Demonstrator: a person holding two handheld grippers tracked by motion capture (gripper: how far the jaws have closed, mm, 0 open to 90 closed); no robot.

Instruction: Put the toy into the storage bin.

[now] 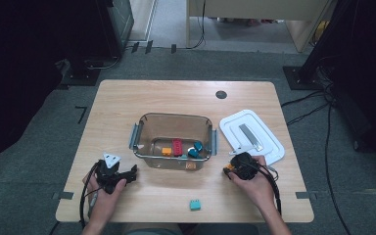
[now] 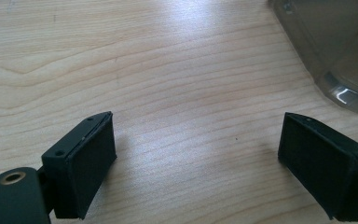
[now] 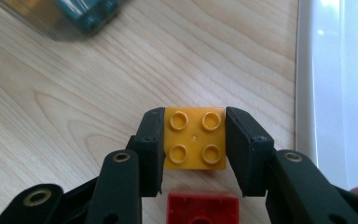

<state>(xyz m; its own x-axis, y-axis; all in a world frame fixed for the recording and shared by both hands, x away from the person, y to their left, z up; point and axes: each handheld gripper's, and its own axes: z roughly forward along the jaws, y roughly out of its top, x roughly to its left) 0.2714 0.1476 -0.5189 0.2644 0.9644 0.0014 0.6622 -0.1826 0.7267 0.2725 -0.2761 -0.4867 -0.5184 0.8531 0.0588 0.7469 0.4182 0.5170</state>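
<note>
A person's right gripper [image 3: 195, 140] pinched a yellow block [image 3: 195, 138] by two opposite sides just above the wooden table [image 1: 127, 107], studs toward its camera, with a red part [image 3: 203, 207] showing right below the block. In the high view the right gripper [image 1: 236, 164] sat just beside the near right corner of a clear plastic bin [image 1: 142, 122] and close to the white lid [image 1: 254, 128] lying on the table to the right. The left gripper [image 2: 196, 163] hung over bare wood with its jaws spread wide and nothing between them; in the high view it [image 1: 129, 172] rested near the bin's near left corner.

Inside the bin lay an orange block [image 1: 166, 151], a red block [image 1: 177, 146] and two teal pieces [image 1: 196, 149]. A teal block [image 1: 195, 204] sat alone on the table near the front edge, well apart from both grippers.

The work in hand looked like loading blocks into the bin, and the grip appeared to be its weak point: the pads met only smooth side walls, so a quick swing could have let the block twist or slide out. The bin's wall stood between the block and its place, and a lift that was too low could have knocked the block against the rim or pushed the bin across the table. The lid's edge, close on the other side, could have caught the gripper too.
</note>
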